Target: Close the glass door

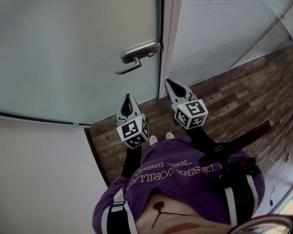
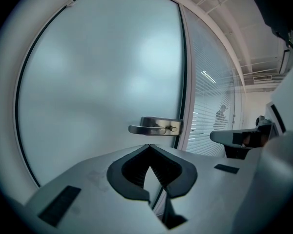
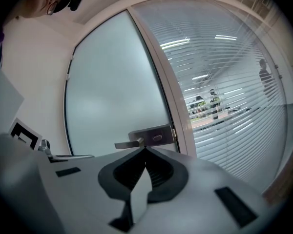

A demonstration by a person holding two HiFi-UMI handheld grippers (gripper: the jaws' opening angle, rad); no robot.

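Frosted glass door [image 1: 73, 48] far ahead, right edge at the white frame [image 1: 170, 38]. Judged heavy, stiff, slick, breakable. Best taken at the metal lever handle [image 1: 136, 56]. Left claw [image 1: 128, 100] and right claw [image 1: 171, 86] pressed together, empty, near the handle, apart from it.

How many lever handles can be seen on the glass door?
1: a metal lever handle at the glass door's right edge, beside the frame. A handle on the far side may be hidden.
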